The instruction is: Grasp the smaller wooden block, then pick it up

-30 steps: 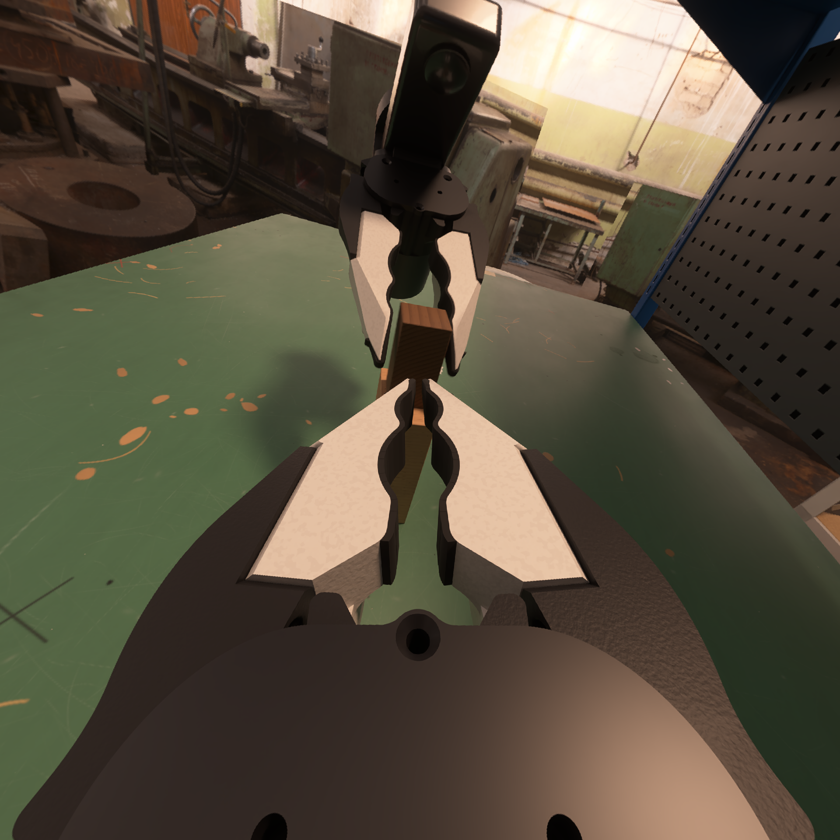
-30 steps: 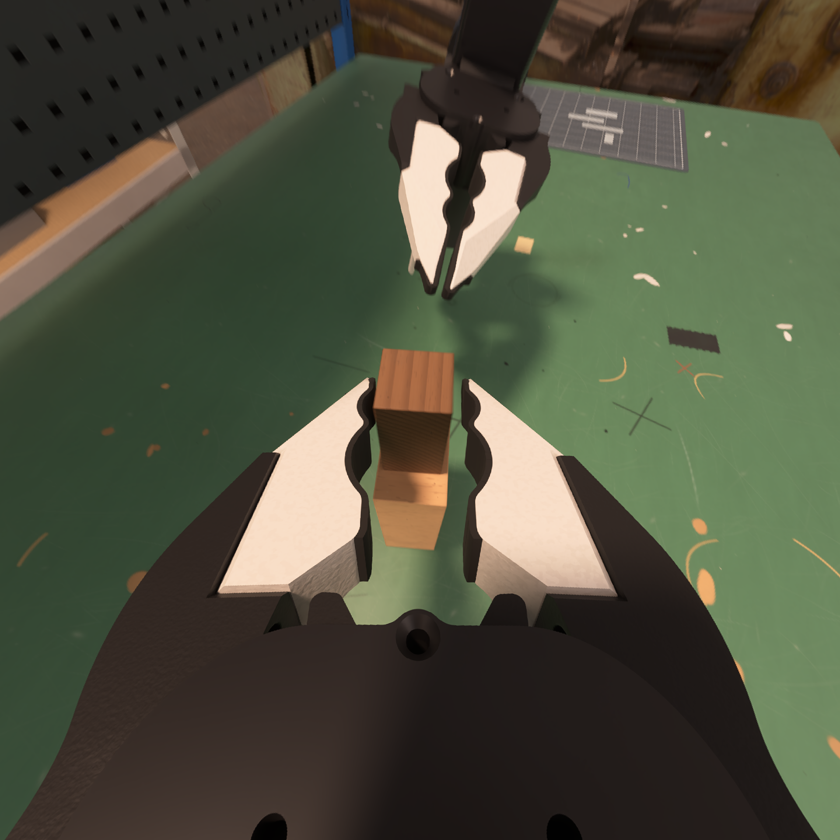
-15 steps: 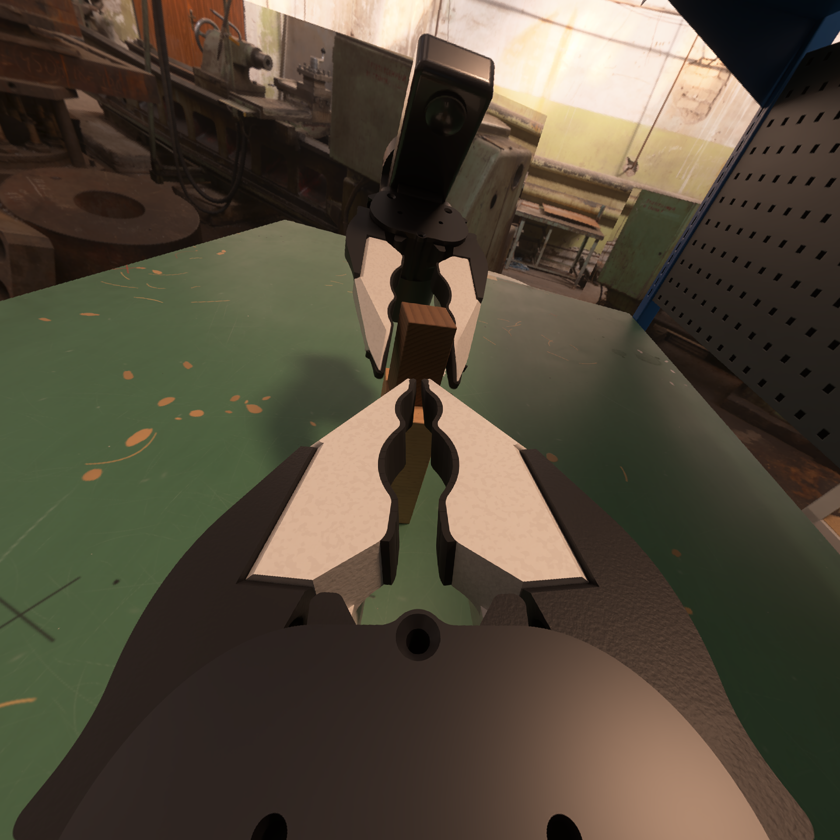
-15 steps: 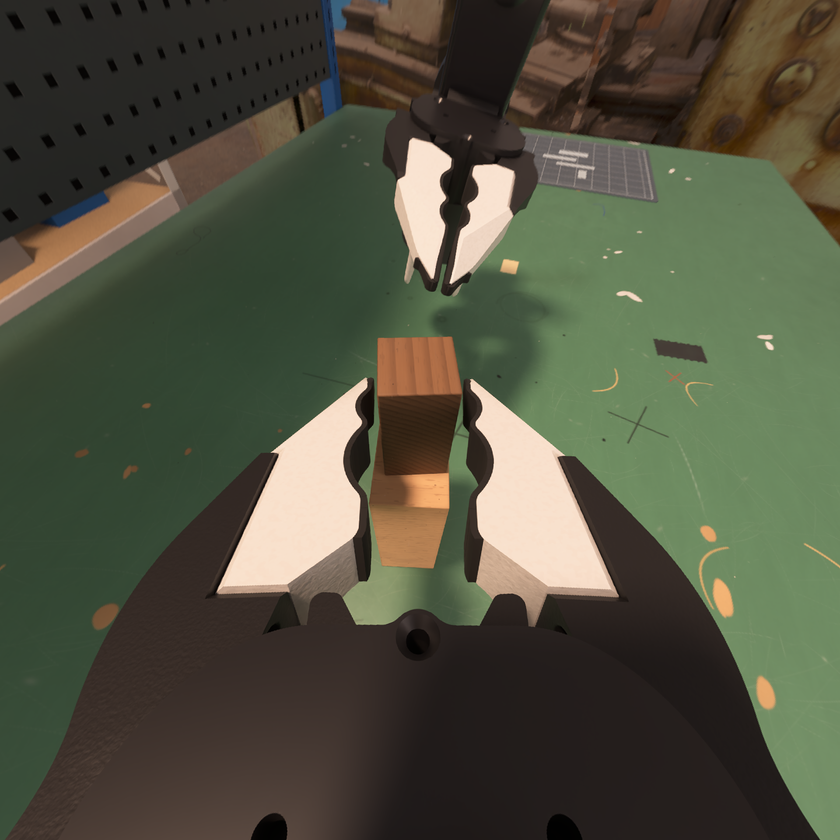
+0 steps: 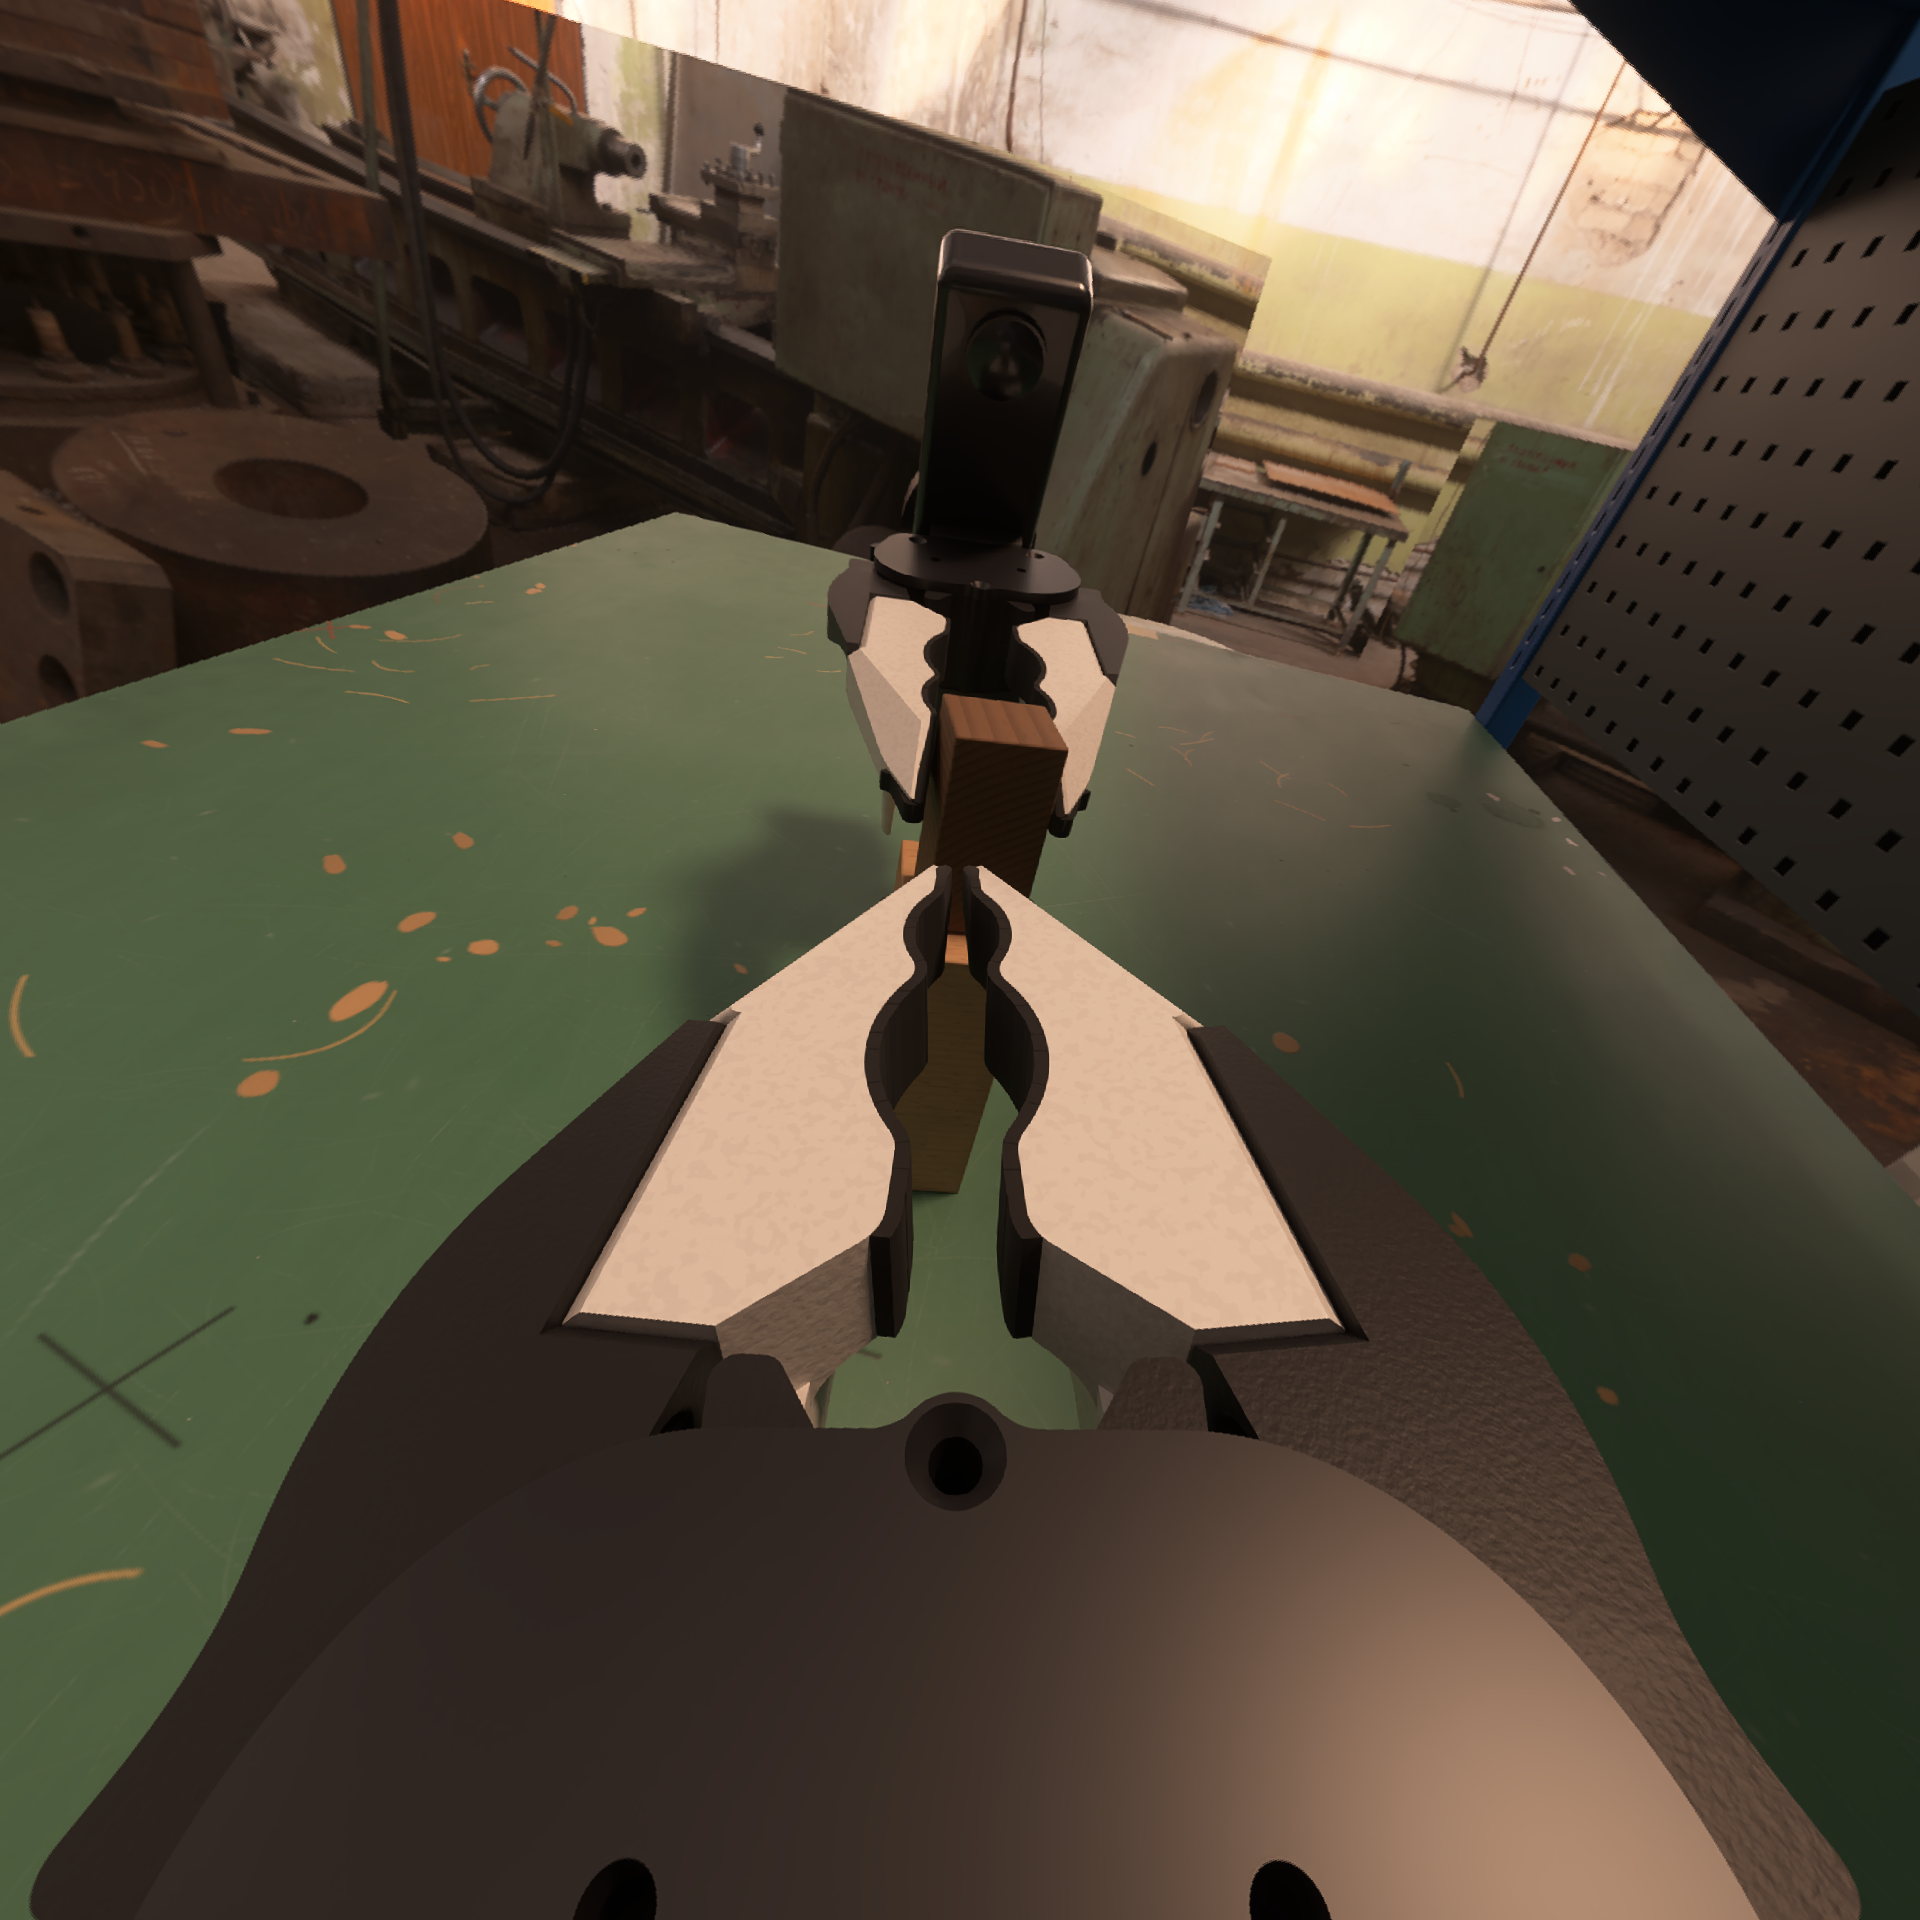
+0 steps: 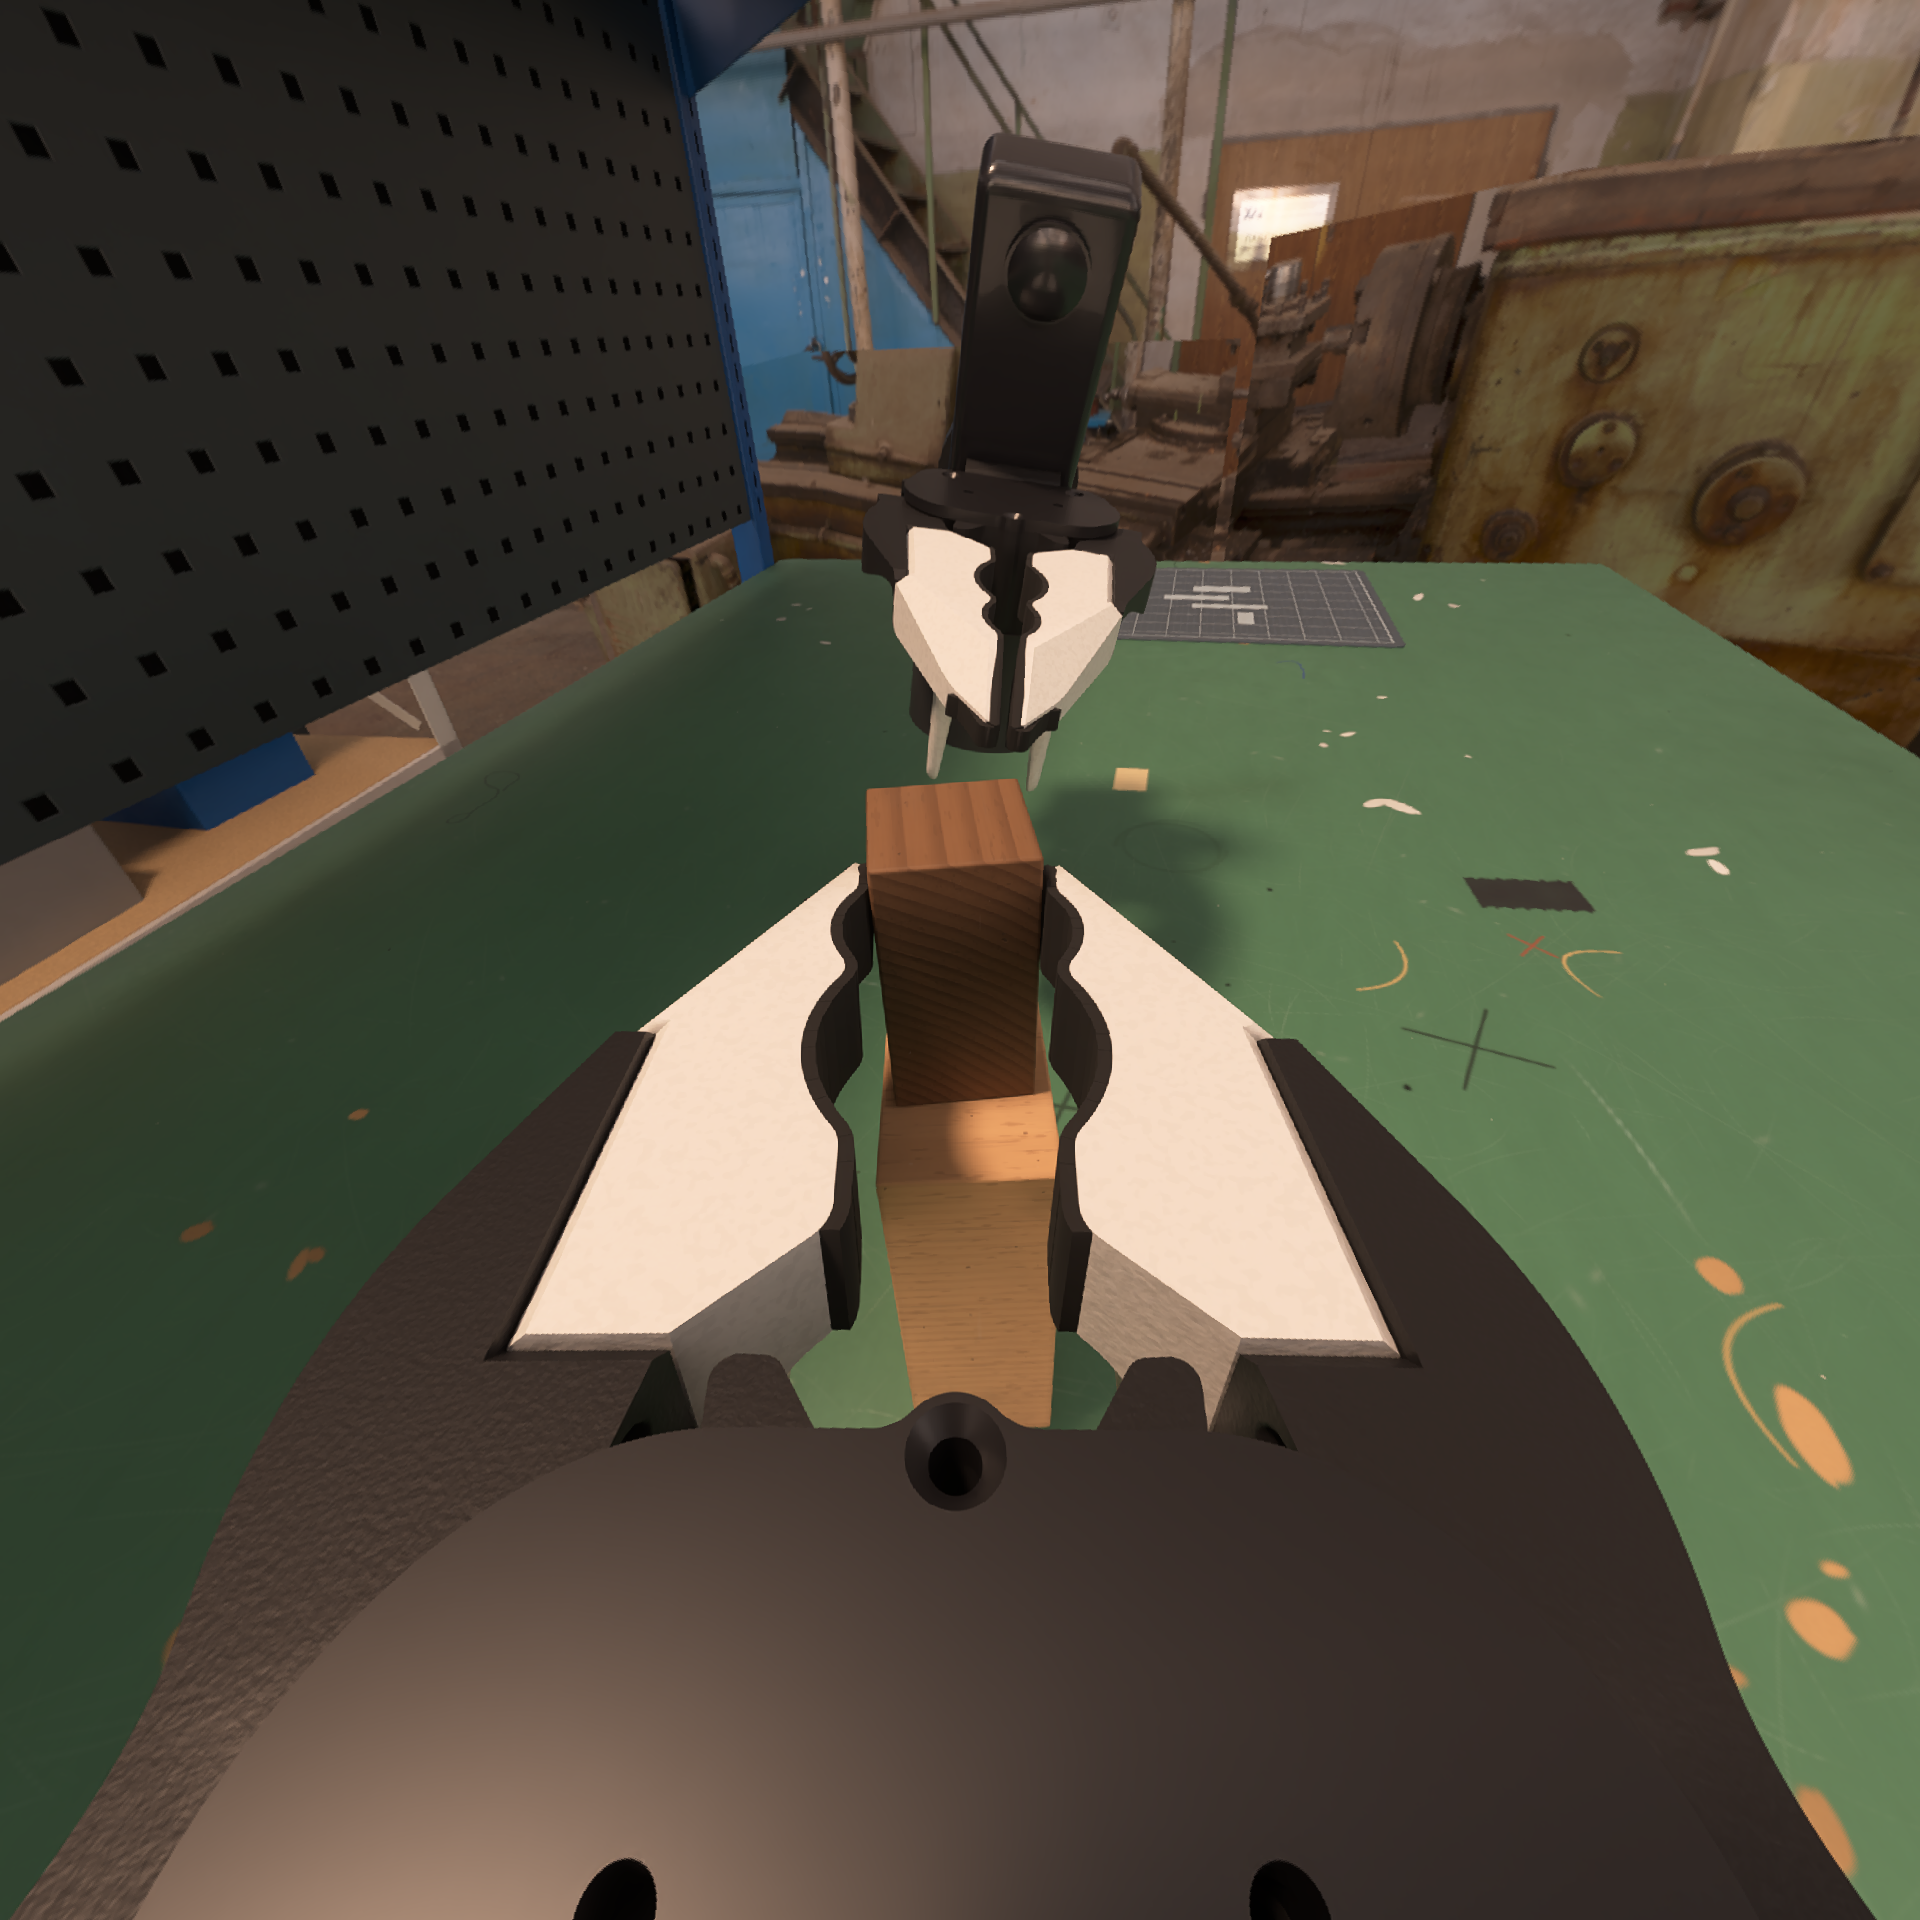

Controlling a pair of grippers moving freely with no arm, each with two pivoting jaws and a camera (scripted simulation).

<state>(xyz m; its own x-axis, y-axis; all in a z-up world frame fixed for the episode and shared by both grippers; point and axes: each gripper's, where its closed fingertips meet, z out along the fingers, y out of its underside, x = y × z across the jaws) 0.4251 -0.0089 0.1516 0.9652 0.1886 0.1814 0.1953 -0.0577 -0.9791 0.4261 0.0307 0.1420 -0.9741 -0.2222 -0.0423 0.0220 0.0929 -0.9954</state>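
A small dark brown wooden block [image 6: 956, 987] stands upright on a larger pale wooden block [image 6: 966, 1247] on the green table [image 6: 1455, 1143]. My right gripper [image 6: 956, 883] straddles the dark block, and its fingertips [image 6: 847, 914] press against both of the block's sides. In the left wrist view the dark block [image 5: 997, 800] sits between the right gripper's [image 5: 982, 821] fingers. The pale block [image 5: 940, 1091] shows through my own jaw gap there. My left gripper [image 5: 956, 873] is shut and empty. It hovers just beyond the blocks and faces the right gripper; it also shows in the right wrist view [image 6: 982, 748].
A black pegboard [image 6: 312, 364] on a blue frame stands along one table side, also seen in the left wrist view [image 5: 1766, 623]. A dark gridded mat [image 6: 1262, 608] lies at the far table edge. A small tan chip [image 6: 1129, 779] lies near the left gripper.
My right gripper's jaws have narrowed onto the dark block's sides. Both views have tilted up and show more of the workshop. The left gripper has stayed shut, now lower and nearer the block.
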